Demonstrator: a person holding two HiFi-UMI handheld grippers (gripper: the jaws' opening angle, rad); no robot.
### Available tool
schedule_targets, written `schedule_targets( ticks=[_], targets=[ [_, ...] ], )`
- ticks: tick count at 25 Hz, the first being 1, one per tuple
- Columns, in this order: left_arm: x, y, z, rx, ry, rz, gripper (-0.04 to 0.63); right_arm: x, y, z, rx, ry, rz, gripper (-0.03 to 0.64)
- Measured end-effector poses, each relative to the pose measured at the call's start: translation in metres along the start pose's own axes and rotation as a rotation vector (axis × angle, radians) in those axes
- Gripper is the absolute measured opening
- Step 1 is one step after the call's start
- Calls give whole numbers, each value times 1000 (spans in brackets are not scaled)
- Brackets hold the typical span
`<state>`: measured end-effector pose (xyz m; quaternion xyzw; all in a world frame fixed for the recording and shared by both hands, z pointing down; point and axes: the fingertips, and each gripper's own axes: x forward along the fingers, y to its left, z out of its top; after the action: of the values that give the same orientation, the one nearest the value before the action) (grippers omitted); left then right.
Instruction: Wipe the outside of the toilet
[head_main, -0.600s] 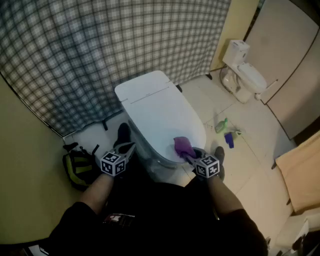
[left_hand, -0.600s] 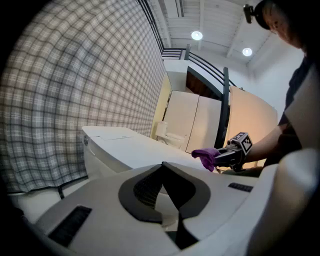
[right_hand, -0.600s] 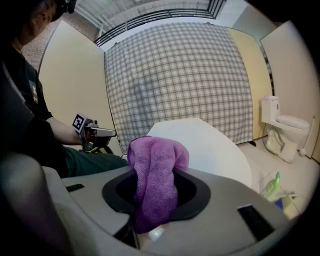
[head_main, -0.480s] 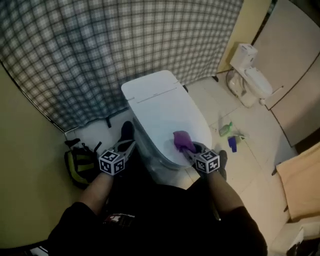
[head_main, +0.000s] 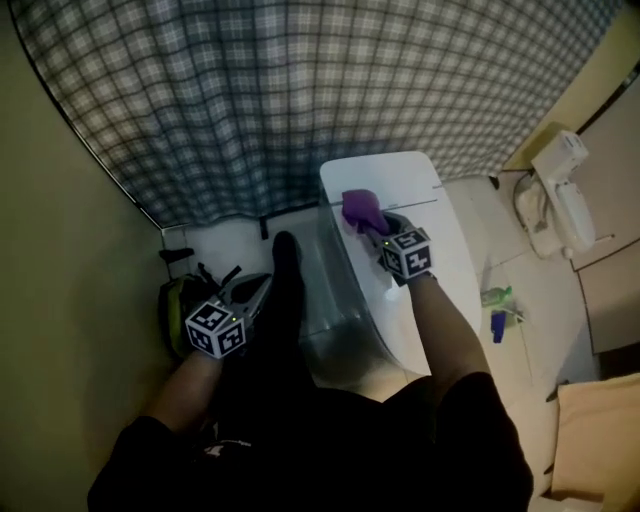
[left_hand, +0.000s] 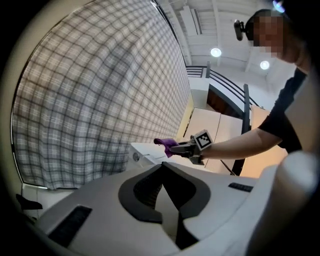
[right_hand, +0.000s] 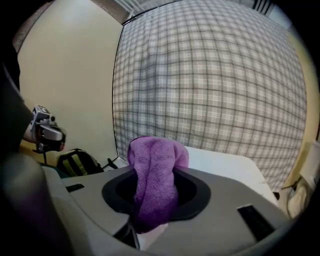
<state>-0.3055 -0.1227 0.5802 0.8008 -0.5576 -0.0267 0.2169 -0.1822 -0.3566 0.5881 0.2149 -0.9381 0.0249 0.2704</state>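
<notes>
Right gripper (head_main: 374, 226): jaws pinched on the purple cloth (head_main: 359, 209), which bulges up and forward between them in the right gripper view.
Purple cloth: bunched, at the back of the toilet (head_main: 440, 255), over the white top surface at the end closest to the plaid curtain (head_main: 300, 90); cannot tell whether it presses on the surface or sits just above it.
Toilet: white, lid down, running from the curtain towards the person; right forearm stretched along above the lid.
Left gripper (head_main: 258, 288): jaws pressed together with nothing between them, as the left gripper view shows; held low, off the toilet's left side, well apart from the cloth and touching nothing.
Backpack (head_main: 176, 312): black with yellow-green, on the floor by the wall, just beside the left gripper in the head view.
Second toilet (head_main: 560, 195): white, at the far right, well apart from the first.
Green bottle (head_main: 497, 296) and blue bottle (head_main: 498, 325): lying on the pale floor between the two toilets, near each other.
</notes>
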Motion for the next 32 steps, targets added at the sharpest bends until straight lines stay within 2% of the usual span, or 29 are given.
schedule_targets(
  ticks=[4, 8, 12, 15, 19, 23, 26, 28, 32],
  targets=[
    [-29, 36, -2, -19, 2, 37, 5, 92, -11, 28, -70, 54, -36, 130],
    [-46, 63, -7, -69, 0, 59, 5, 155, -21, 32, -134, 146, -82, 132],
    [-55, 81, -12, -142, -11, 96, 5, 189, -43, 36, -142, 183, -141, 132],
    [-56, 86, -17, -161, -6, 99, 5, 196, -49, 39, -117, 209, -150, 132],
    [-53, 89, -28, -162, 5, 89, 5, 187, -34, 31, -128, 236, -130, 129],
    [-44, 66, -29, -127, 17, 56, 5, 155, -15, 10, -159, 266, -94, 129],
    [-38, 39, -24, -97, 21, 30, 5, 116, 1, -19, -193, 307, -76, 127],
    [-36, 20, -20, -71, 20, 9, 5, 85, 16, -41, -174, 325, -61, 127],
    [-33, -20, -9, -6, 4, -26, 5, 14, 45, -88, -187, 346, -71, 126]
  ],
)
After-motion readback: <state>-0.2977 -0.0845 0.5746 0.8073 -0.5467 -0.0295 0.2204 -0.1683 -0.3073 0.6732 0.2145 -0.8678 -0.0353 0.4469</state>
